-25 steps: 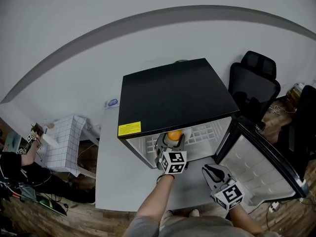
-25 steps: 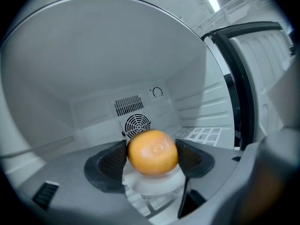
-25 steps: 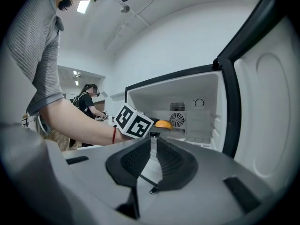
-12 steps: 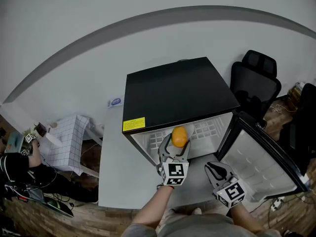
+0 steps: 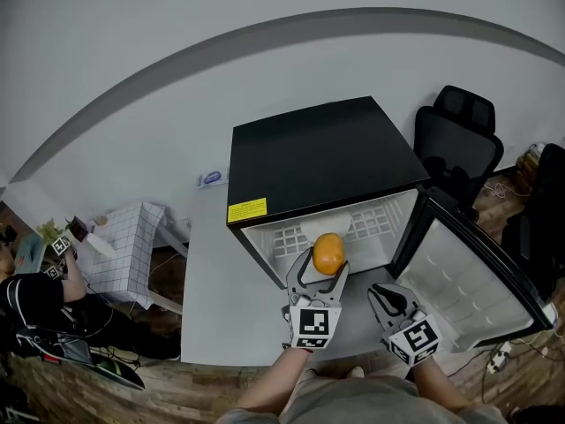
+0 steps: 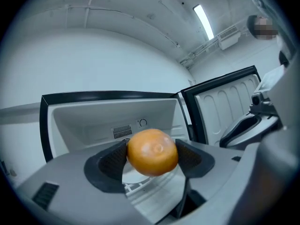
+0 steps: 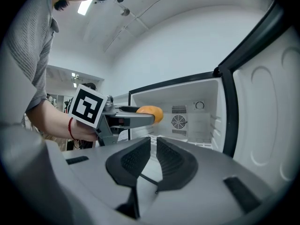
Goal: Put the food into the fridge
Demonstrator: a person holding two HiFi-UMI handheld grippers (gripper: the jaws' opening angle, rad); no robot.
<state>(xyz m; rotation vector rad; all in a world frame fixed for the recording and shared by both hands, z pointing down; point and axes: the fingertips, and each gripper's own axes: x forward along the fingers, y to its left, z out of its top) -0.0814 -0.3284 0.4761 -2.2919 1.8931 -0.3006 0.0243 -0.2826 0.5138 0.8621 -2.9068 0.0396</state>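
Orange [image 5: 328, 253] raised, left gripper [image 5: 325, 265] clamping it (round all over)

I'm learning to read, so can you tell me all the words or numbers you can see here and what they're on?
Yellow sticker on the fridge top: print too small to read.
Blue and white label beside the fridge's back corner: too blurred to read.
Two marker cubes: black and white squares only, no words.
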